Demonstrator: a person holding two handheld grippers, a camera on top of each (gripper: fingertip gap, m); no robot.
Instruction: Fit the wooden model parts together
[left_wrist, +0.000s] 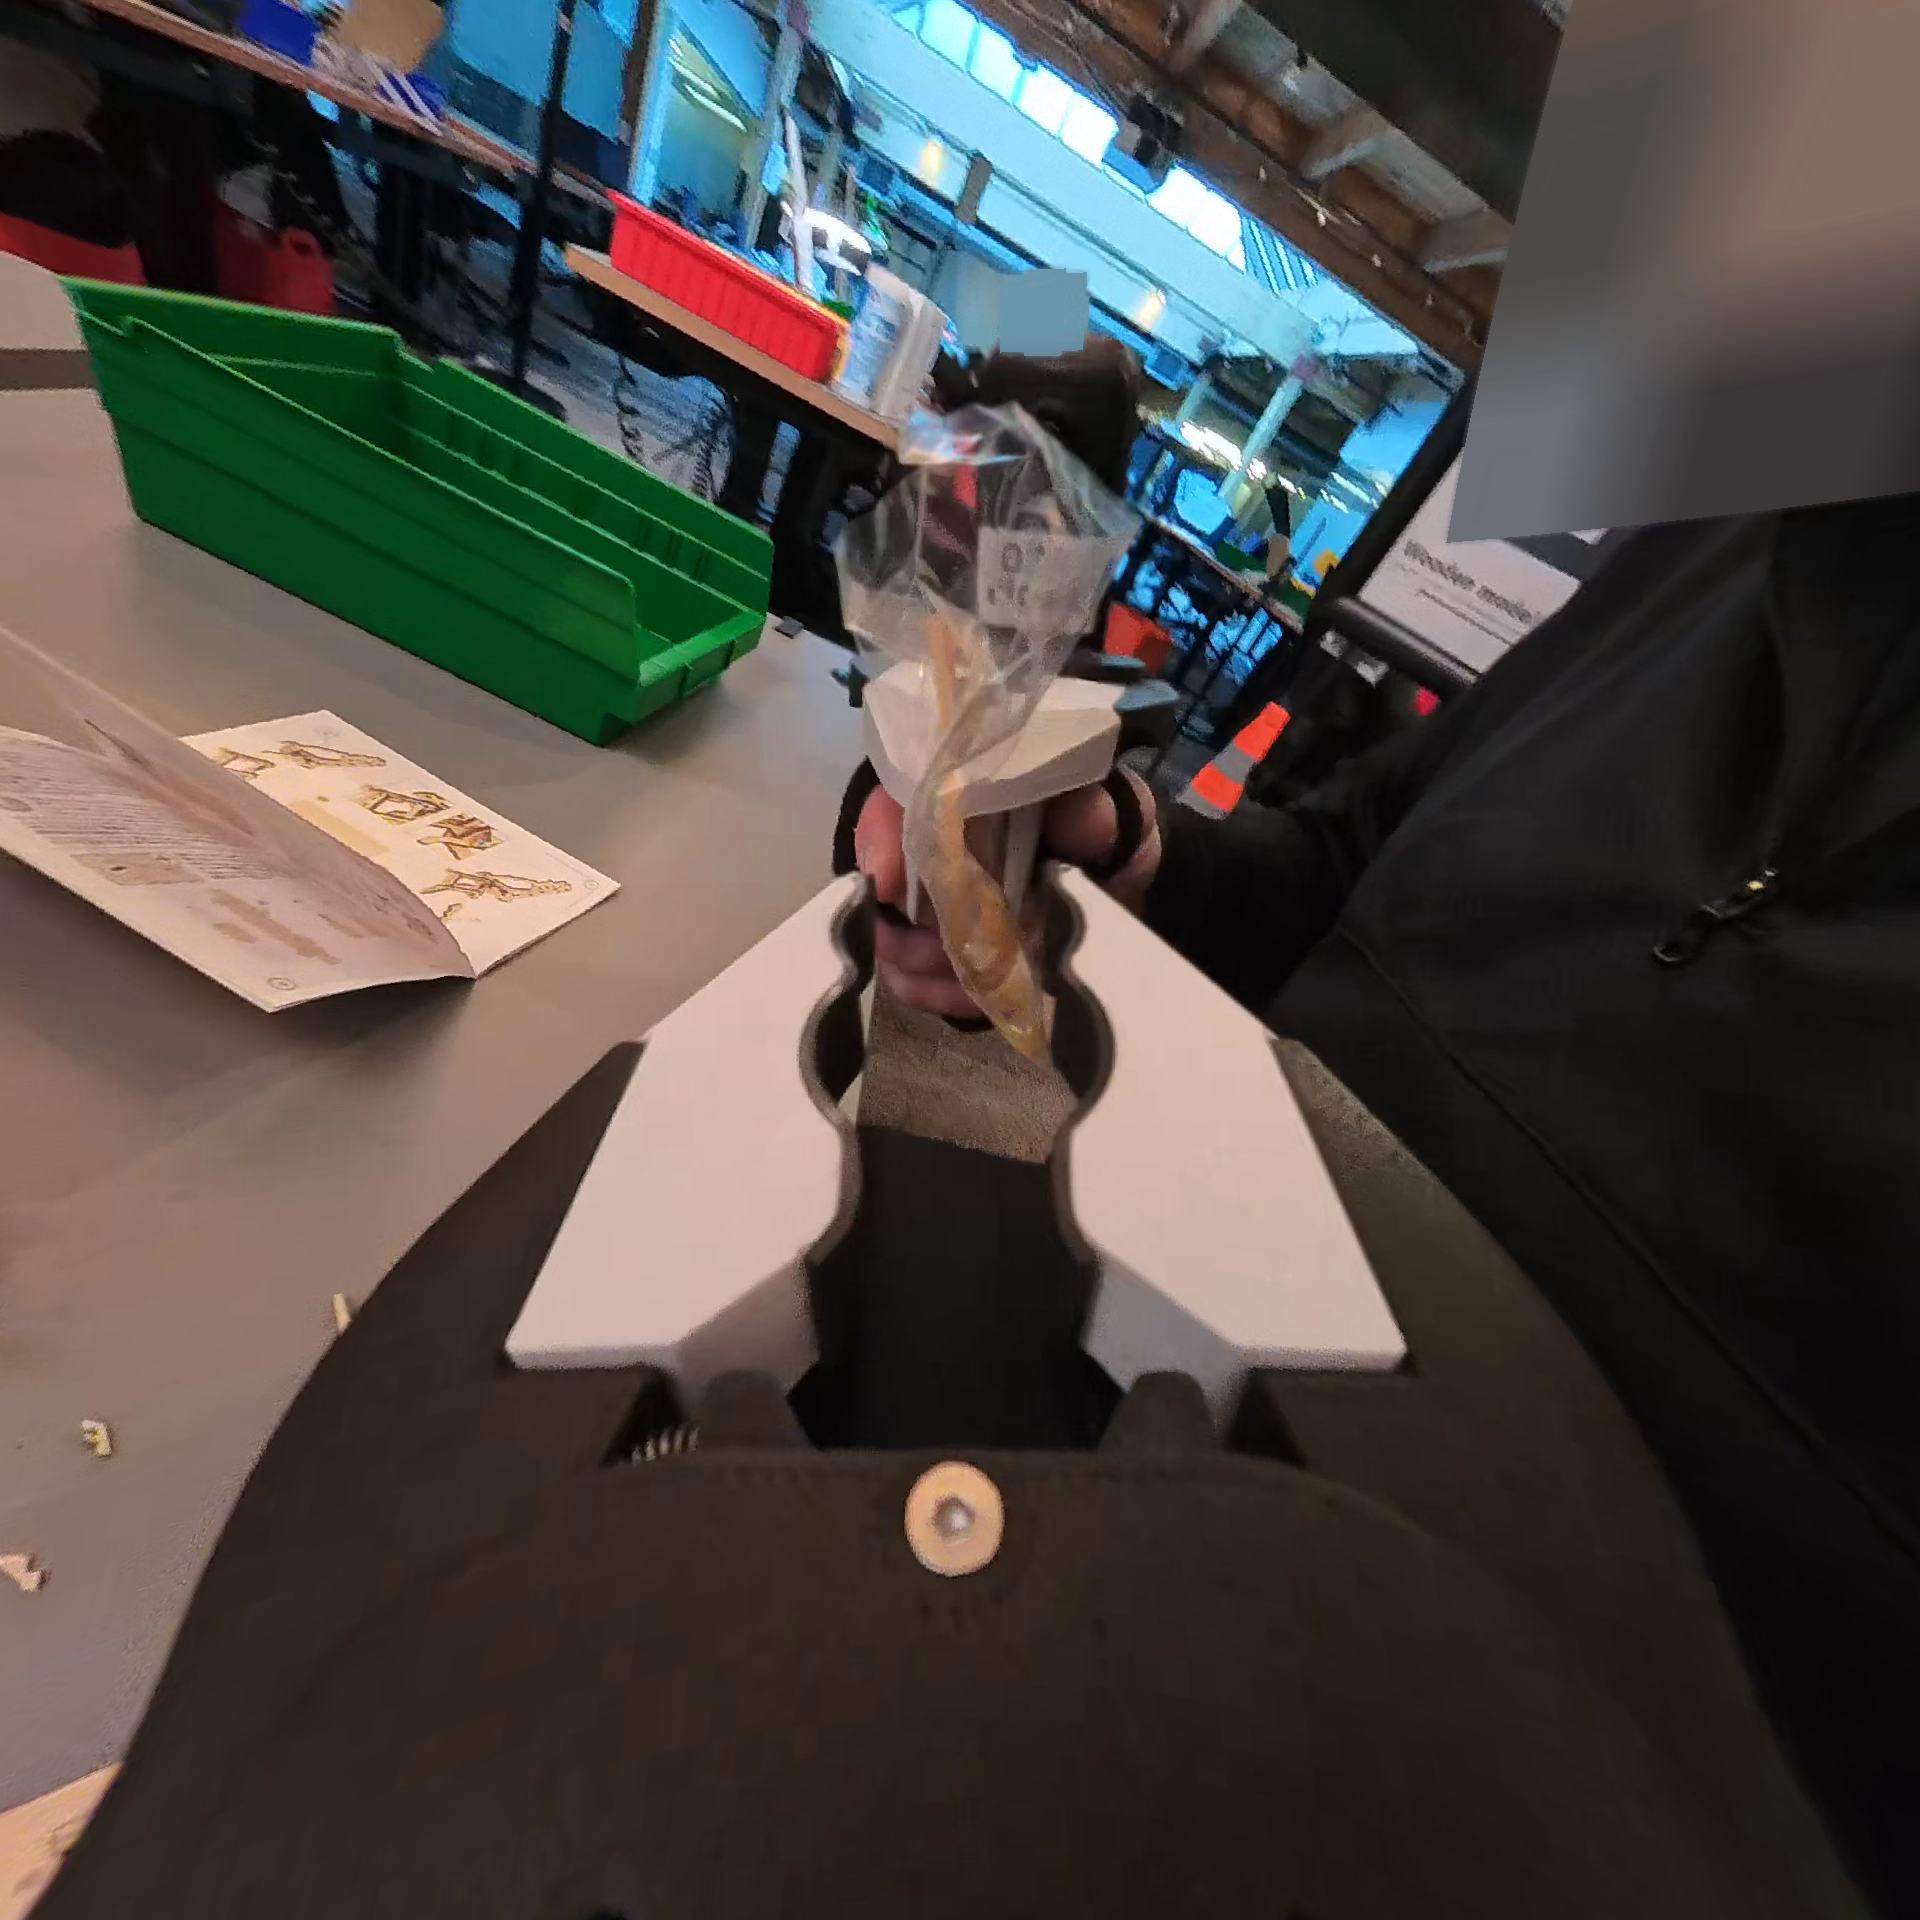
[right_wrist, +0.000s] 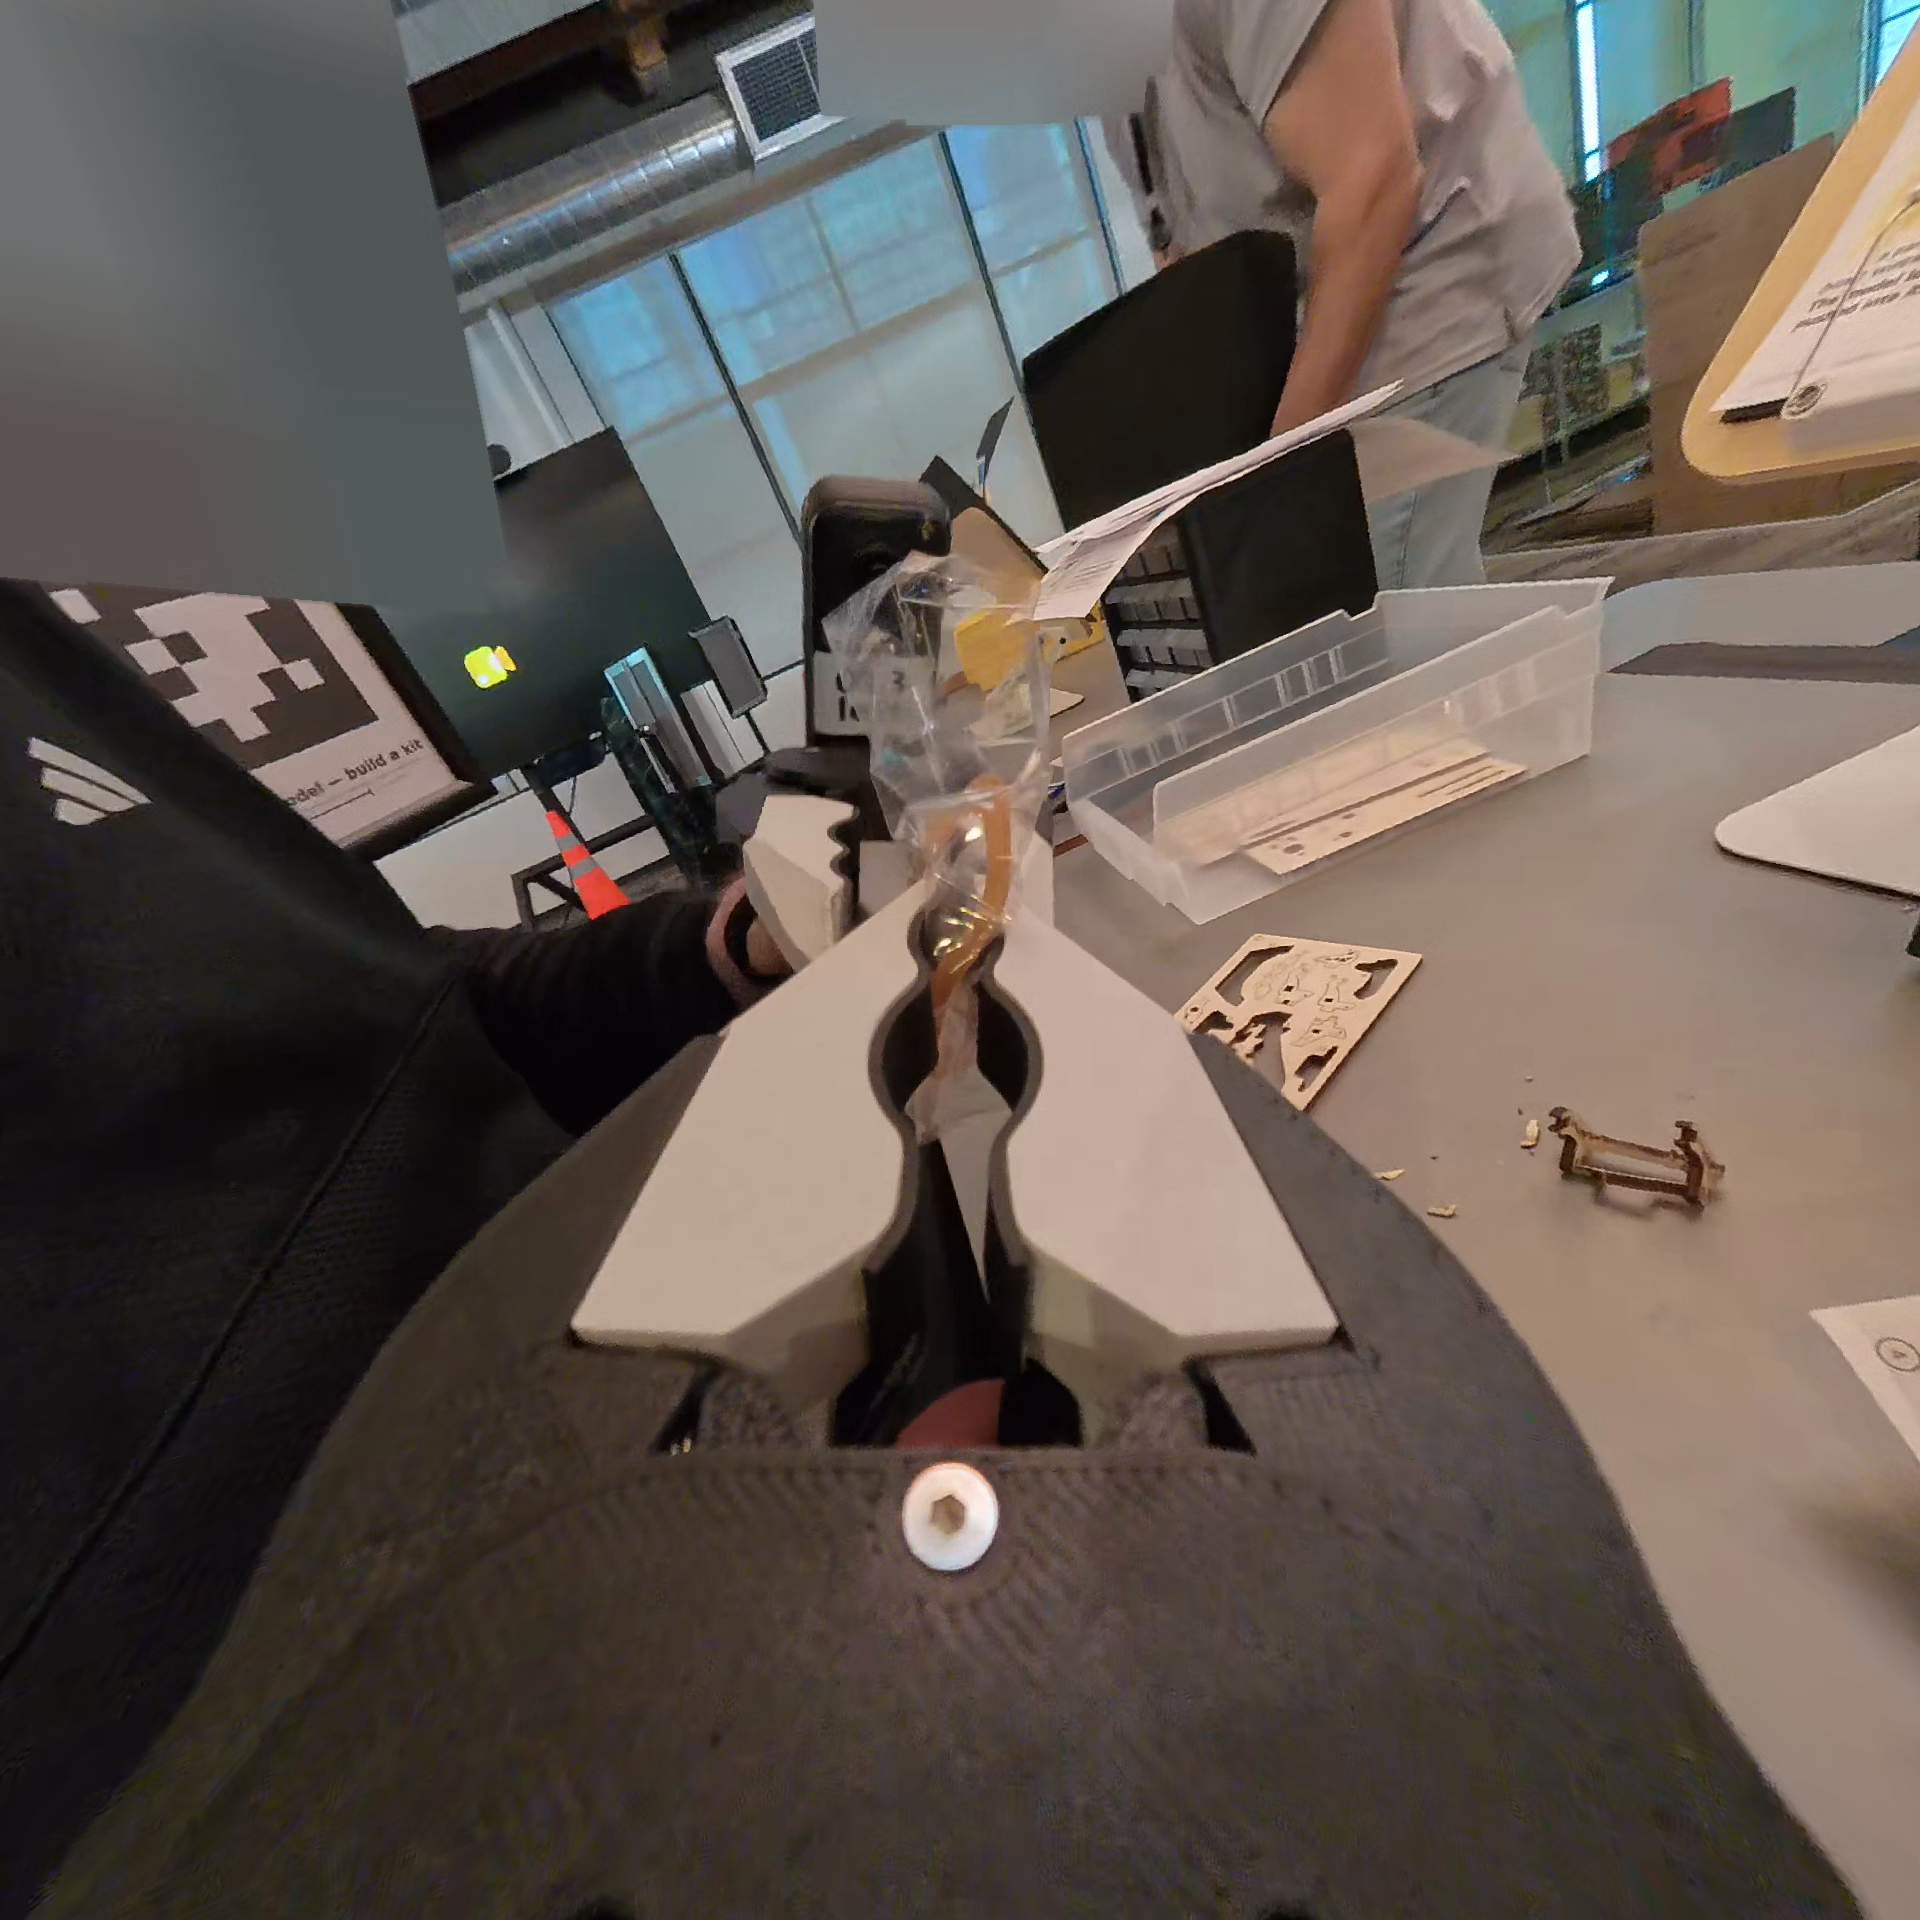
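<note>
We hold two claws up above the grey table, tip to tip. Our right claw is squeezed tight on a small see-through bag with yellowish bands inside it. The bag sticks up from its tips, all crinkly. Our left claw has its two white fingers apart. The bottom end of the bag hangs down between them, and we cannot tell if they touch it. A hand shows just behind the bag. On the table by our right claw lies a flat wooden sheet with shapes cut out of it. Nearer the right edge sits a small wooden piece that is already put together, with little wood crumbs near it. Farther back is a clear plastic bin with more flat wooden sheets inside. On the left side of the table we see an open booklet with pictures, and behind it a long green bin. A person in a grey shirt stands past the far edge.
</note>
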